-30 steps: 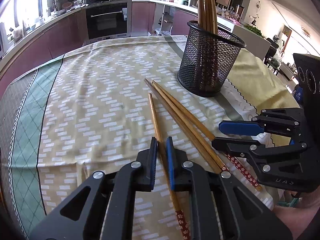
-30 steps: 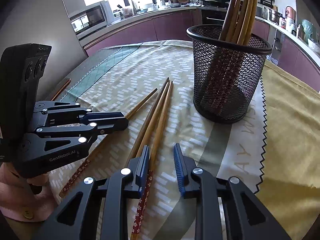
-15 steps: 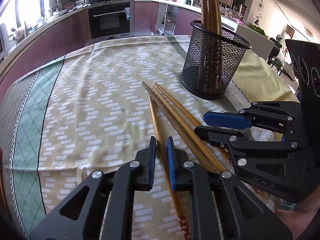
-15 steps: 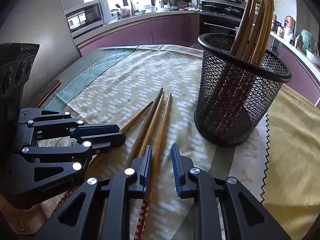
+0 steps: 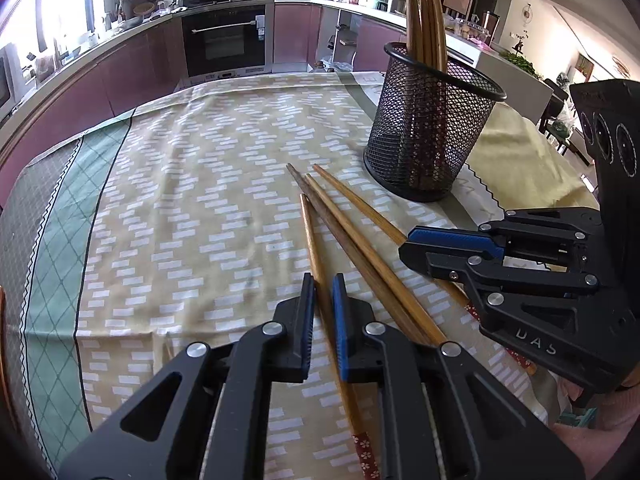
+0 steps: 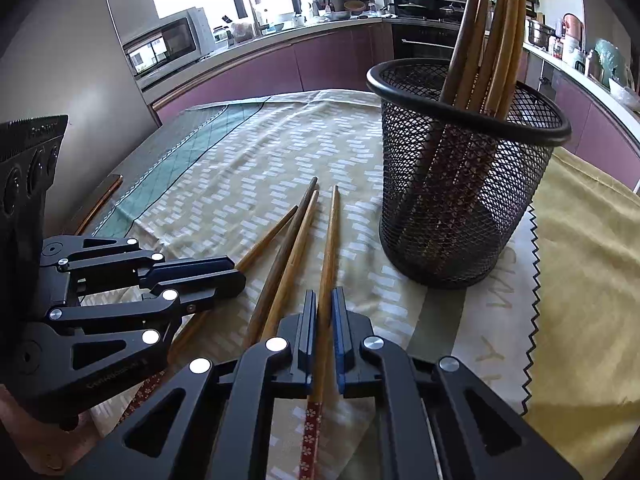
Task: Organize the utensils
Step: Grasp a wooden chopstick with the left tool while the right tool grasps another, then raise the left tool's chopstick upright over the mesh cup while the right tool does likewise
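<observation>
Left wrist view: our left tongs point(image 5: 323, 300) clamp one chopstick point(image 5: 311, 236) lying on the surface point(image 5: 180, 200) near the mesh cup point(image 5: 432, 128). Our right tongs point(image 6: 324, 312) have just closed onto another chopstick point(image 6: 331, 232), beside two loose ones point(image 6: 294, 236).

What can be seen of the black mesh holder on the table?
The mesh holder is a round black wire-mesh cup with a solid rolled rim and a slightly narrower base, metal by its look. It stands upright on the patterned tablecloth, beyond the loose chopsticks and apart from them. Several wooden chopsticks stand in it, leaning on its rim, patterned red ends down. Neither gripper touches it.
</observation>
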Action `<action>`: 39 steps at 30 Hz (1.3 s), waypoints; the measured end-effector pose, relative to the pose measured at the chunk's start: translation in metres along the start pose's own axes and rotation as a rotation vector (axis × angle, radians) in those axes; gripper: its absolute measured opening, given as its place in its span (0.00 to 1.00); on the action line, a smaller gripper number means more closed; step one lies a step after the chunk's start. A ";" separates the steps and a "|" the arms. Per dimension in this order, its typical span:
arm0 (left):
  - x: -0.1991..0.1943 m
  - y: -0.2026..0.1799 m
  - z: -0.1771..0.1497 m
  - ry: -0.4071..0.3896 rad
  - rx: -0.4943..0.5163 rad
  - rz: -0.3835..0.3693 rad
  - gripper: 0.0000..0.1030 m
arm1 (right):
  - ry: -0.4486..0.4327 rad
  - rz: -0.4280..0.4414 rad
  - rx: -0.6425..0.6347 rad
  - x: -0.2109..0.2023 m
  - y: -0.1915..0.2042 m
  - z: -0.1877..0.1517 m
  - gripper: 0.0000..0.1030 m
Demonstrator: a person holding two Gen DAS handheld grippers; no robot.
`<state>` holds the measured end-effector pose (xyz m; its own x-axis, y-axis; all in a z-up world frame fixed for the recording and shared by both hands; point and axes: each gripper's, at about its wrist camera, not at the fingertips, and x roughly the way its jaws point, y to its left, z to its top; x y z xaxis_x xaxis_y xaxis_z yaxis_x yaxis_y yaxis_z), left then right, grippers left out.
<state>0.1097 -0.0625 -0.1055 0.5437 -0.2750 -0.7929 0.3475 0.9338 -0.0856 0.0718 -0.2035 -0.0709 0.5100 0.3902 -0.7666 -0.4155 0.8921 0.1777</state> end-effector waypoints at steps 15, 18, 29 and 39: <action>-0.003 0.000 -0.001 -0.012 -0.015 -0.002 0.08 | -0.023 0.040 0.039 -0.011 -0.010 -0.002 0.06; -0.006 -0.001 -0.001 -0.018 -0.017 -0.009 0.07 | -0.033 0.052 0.041 -0.016 -0.011 -0.003 0.06; -0.032 -0.001 0.002 -0.061 -0.015 -0.060 0.07 | -0.091 0.094 0.038 -0.039 -0.010 -0.006 0.06; -0.064 -0.002 0.010 -0.121 -0.013 -0.131 0.07 | -0.169 0.111 0.040 -0.069 -0.011 -0.001 0.06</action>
<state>0.0817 -0.0488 -0.0486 0.5828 -0.4195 -0.6960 0.4123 0.8907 -0.1916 0.0408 -0.2402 -0.0206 0.5837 0.5159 -0.6270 -0.4472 0.8488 0.2821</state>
